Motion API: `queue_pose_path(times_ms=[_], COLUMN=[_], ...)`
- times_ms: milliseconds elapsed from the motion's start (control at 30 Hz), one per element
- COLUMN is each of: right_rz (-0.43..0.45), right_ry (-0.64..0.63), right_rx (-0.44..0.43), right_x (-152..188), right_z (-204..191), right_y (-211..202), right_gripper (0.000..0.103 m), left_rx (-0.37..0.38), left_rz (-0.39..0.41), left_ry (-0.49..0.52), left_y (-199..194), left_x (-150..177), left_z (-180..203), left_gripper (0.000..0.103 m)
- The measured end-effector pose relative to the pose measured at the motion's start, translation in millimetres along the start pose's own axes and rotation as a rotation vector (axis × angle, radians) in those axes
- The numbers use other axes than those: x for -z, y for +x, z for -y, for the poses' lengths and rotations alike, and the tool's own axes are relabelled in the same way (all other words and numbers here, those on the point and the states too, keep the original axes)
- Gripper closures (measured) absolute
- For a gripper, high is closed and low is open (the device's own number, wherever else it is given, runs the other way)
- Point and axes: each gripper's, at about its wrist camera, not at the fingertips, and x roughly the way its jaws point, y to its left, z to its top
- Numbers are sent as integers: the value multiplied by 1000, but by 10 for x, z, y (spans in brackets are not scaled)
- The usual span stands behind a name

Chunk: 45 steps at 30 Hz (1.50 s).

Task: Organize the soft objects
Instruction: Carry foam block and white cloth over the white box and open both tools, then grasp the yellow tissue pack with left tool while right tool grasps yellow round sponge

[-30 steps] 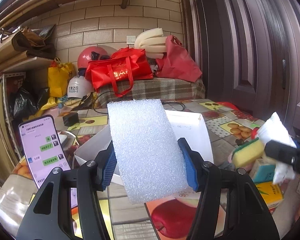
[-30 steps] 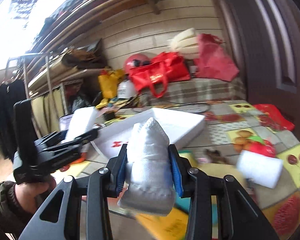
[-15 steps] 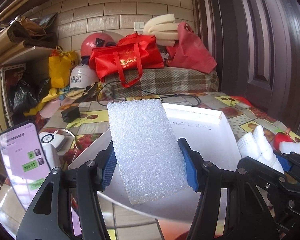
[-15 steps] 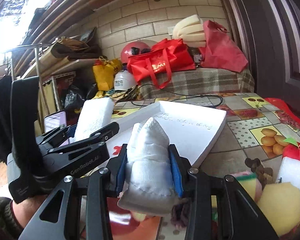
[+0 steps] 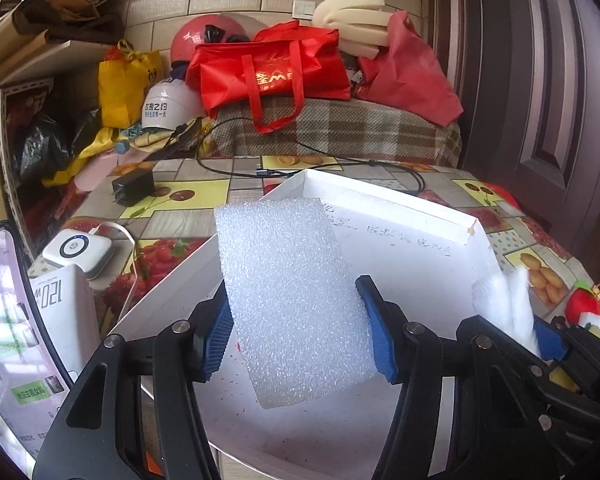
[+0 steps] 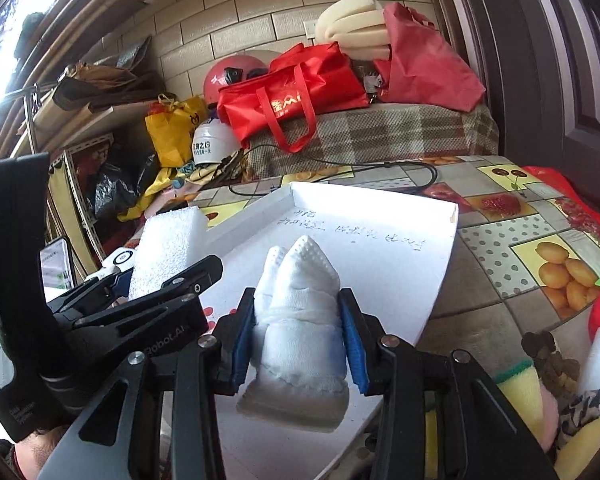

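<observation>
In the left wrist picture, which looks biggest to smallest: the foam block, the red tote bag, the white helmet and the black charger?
1. Foam block, though it is nearest the camera, so its lead is unsure.
2. Red tote bag.
3. White helmet.
4. Black charger.

The phone (image 5: 8,344) is cut off at the lower left edge; the box's (image 5: 420,208) handwriting is unreadable.

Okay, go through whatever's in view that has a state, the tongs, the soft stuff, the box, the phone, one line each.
Left tongs: shut on the foam block.
Foam block: held above the white box.
Right tongs: shut on the white cloth.
White cloth: folded, held above the box.
White box: open, nothing inside.
Phone: screen lit.
</observation>
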Motion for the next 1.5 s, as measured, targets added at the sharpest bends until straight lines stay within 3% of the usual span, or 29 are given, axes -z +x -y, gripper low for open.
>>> queue_pose_path(times_ms=[67, 100, 200, 233, 433, 533, 700, 800, 967, 1033, 1267, 1367, 1500], right_rz=[-1, 6, 34, 48, 106, 112, 164, 157, 113, 142, 286, 191, 46], right_ry=[-3, 6, 34, 35, 15, 34, 6, 4, -34, -78, -27, 36, 173], right_rx=[16, 31, 47, 38, 61, 54, 54, 28, -66, -65, 51, 79, 7], right_x=[1, -3, -11, -8, 11, 31, 107, 153, 282, 357, 443, 437, 452], right_z=[-13, 4, 57, 58, 7, 52, 8, 32, 119, 176, 861, 1219, 1533], right_y=[-2, -16, -69, -97, -251, -306, -491, -564, -785, -996, -1740, -1718, -1520], right_gripper=[59, 50, 20, 14, 14, 14, 14, 14, 14, 14, 13, 13, 13], left_rx=[-17, -18, -10, -12, -13, -5, 3, 22, 112, 167, 509, 604, 609], left_rz=[8, 13, 24, 28, 74, 104, 223, 231, 202, 188, 67, 0, -97], left_ry=[-12, -26, -83, -96, -78, -56, -37, -33, 10, 62, 326, 447, 520], left_y=[-18, -26, -50, -61, -156, -218, -457, -533, -672, -767, -1197, -1336, -1312], left_x=[0, -6, -2, -2, -6, 0, 49, 79, 183, 249, 594, 750, 866], left_z=[-19, -50, -167, -194, -162, -118, -88, -85, 26, 168, 931, 1275, 1560], left_gripper=[42, 40, 13, 8, 1, 0, 0, 0, 0, 0, 1, 1, 1])
